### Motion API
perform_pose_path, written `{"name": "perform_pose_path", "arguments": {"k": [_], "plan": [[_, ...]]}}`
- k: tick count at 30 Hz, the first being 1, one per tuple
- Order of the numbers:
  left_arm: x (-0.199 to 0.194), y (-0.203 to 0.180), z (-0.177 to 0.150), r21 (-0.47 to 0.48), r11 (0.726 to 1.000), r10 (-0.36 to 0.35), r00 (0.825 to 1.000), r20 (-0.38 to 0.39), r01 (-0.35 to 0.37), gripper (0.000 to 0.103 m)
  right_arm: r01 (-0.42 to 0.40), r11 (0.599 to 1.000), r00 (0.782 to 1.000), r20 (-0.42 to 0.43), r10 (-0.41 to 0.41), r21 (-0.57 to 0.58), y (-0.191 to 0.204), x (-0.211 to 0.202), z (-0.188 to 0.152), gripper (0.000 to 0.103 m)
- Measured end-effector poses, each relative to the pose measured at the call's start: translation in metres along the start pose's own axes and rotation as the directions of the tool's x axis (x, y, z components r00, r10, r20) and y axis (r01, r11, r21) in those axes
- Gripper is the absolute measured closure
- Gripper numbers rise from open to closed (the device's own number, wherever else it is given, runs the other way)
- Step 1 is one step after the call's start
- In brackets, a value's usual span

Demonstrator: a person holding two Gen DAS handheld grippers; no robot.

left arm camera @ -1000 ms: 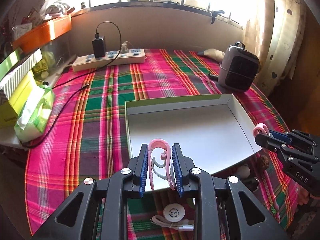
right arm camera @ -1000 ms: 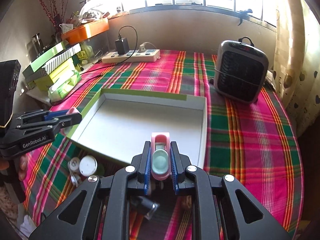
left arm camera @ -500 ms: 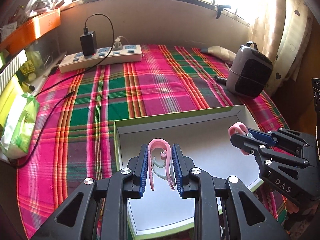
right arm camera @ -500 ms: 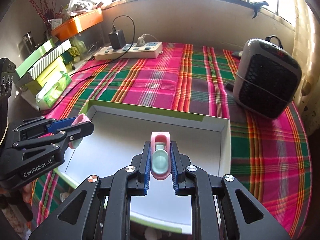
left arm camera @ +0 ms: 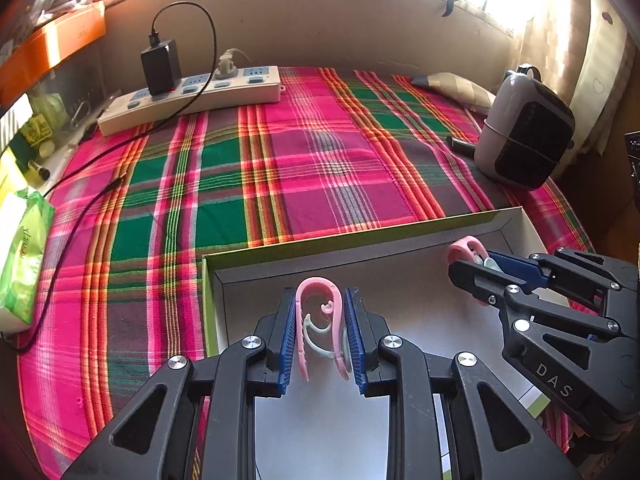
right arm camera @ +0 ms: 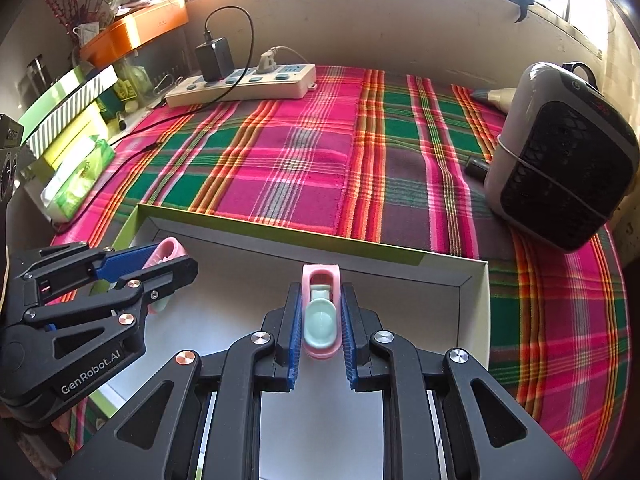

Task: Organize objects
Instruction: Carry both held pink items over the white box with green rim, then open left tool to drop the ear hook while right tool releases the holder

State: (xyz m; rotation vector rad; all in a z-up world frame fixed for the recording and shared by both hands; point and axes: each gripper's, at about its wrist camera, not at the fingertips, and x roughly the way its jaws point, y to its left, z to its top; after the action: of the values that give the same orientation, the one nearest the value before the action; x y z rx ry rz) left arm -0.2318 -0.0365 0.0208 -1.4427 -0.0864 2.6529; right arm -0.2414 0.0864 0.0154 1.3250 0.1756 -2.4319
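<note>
My left gripper [left arm camera: 320,332] is clamped on a pink plastic clip with curled hooks [left arm camera: 319,322]; my right gripper [right arm camera: 320,320] is clamped on a second pink-and-mint plastic clip [right arm camera: 320,312]. Both hang over the shallow white cardboard box with green rim [right arm camera: 280,229], its smooth floor bare beneath them. Beyond its far wall, woven plaid cloth [left arm camera: 280,160] lies open; ahead right sits a grey rounded heater [right arm camera: 560,152].

Both wrist views look forward and steeply down along their own fingers, close above the box [left arm camera: 360,242] on the plaid worktop [left arm camera: 280,168]. Each faces the window wall. Shared: box, power strip [right arm camera: 240,86], heater [right arm camera: 560,160]; each view catches the other gripper at its edge.
</note>
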Motion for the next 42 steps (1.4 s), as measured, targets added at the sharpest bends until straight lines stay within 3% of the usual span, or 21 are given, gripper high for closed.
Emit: {"name": "perform_pose_path", "arguments": {"k": [27,31,34,42], "plan": [[0.008,-0.001,-0.001,0.021,0.999,0.025,1.000,-0.012,-0.025,0.081,0.020,0.999,0.999,-0.027,-0.020,0.025,-0.001,0.012,-0.001,0.084],[0.007,-0.001,-0.001,0.016,1.000,0.023,1.000,-0.010,-0.022,0.075,0.019,0.999,0.999,-0.027,-0.018,0.031,-0.001,0.011,-0.002,0.082],[0.006,0.001,-0.001,0.011,1.000,0.025,1.000,-0.006,-0.024,0.072,0.017,0.999,1.000,-0.023,-0.016,0.038,-0.001,0.009,-0.004,0.073],[-0.009,0.003,-0.006,-0.002,1.000,0.020,1.000,0.015,-0.020,0.067,0.014,0.999,1.000,0.004,-0.014,0.051,-0.003,-0.003,-0.008,0.072]]}}
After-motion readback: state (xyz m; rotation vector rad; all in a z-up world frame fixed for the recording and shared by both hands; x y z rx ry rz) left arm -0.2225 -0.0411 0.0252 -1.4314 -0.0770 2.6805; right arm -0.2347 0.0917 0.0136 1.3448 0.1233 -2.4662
